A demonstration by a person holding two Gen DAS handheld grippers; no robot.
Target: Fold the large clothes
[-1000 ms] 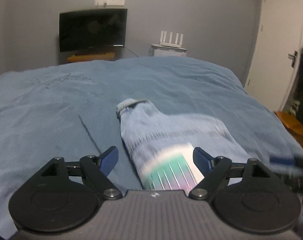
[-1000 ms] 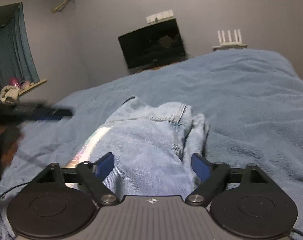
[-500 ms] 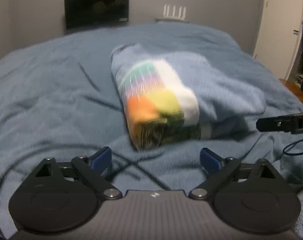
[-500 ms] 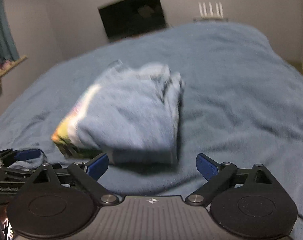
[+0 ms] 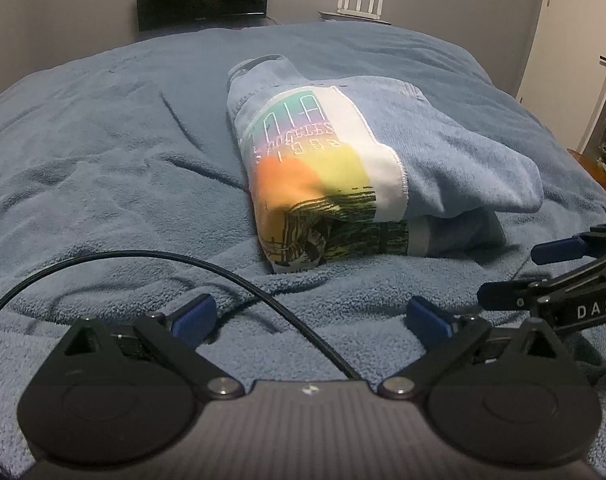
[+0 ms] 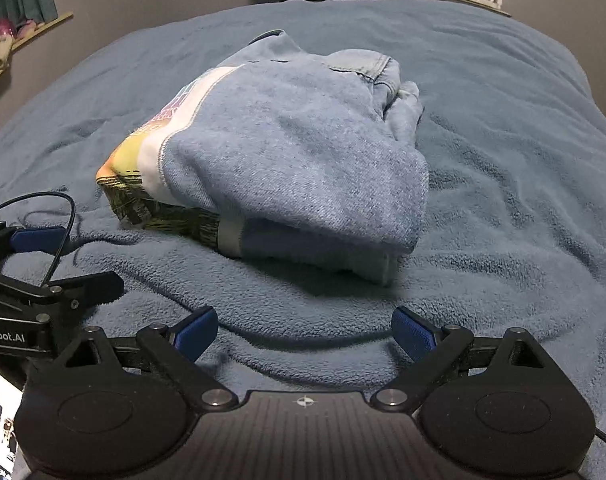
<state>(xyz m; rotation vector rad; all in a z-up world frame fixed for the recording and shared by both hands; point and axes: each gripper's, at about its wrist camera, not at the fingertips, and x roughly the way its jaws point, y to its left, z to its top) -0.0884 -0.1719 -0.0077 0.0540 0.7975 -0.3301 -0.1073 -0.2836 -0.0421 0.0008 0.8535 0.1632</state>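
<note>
Item 1, folded sweatshirt (image 5: 343, 152): we find it at centre frame in both wrist views, lying on the bed's blue blanket (image 5: 103, 140). It is a thick, layered bundle of light blue fleece. A printed panel of teal, yellow, orange and black wraps its lower left side in the left wrist view. In the right wrist view a seamed cuff or hem (image 6: 383, 68) sticks out at the upper right of the bundle, and the lower layers peek from under the top flap along the near edge.

Item 2, left gripper (image 5: 309, 318): jaws spread wide, nothing between them, held over the blanket just short of the bundle. A black cable (image 5: 223, 276) loops across the blanket in front of it.

Item 3, right gripper (image 6: 305, 330): jaws spread wide and empty, likewise short of the bundle. Its fingers also show at the right edge of the left wrist view.

Item 4, step in hand: we judge the fold largely complete and the bundle released. To finish well, we would press the top flap flat, tuck the stray cuff under, square the near edges, and keep the cable clear of the cloth. The fleece looks springy, so a loose top layer may lift back.
</note>
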